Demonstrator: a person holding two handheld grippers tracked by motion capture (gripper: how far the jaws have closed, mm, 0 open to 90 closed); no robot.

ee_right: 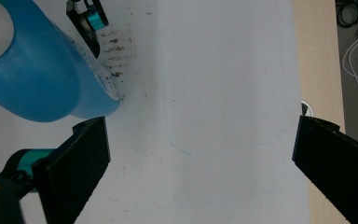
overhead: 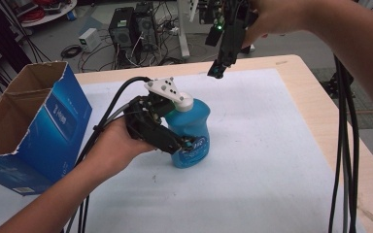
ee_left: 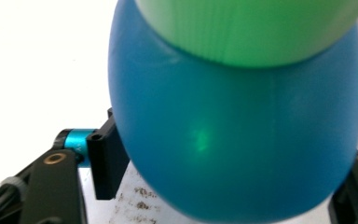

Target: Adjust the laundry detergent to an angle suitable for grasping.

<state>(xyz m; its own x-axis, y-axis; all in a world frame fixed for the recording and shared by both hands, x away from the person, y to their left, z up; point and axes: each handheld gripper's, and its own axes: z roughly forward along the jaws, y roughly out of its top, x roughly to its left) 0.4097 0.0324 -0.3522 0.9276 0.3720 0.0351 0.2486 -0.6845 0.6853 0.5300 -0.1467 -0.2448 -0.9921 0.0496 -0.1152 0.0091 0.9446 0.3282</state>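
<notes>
A blue bottle (overhead: 192, 131) with a white cap (overhead: 184, 102) stands upright on the white mat (overhead: 252, 160). My left gripper (overhead: 192, 145) reaches in from the left, and its black jaws sit against both sides of the bottle's lower body. In the left gripper view the bottle (ee_left: 237, 140) bulges between the jaws, with the left pad (ee_left: 107, 158) touching it. My right gripper (overhead: 217, 72) hangs high over the back of the table, pointing down. Its jaws (ee_right: 200, 158) stand wide open above bare mat, with the bottle (ee_right: 32, 79) off to the upper left.
An open blue cardboard box (overhead: 29, 121) stands at the left edge of the table. Black cables (overhead: 342, 145) hang down on the right, over the wooden table edge (overhead: 320, 111). Computer towers (overhead: 133, 26) sit on the floor behind.
</notes>
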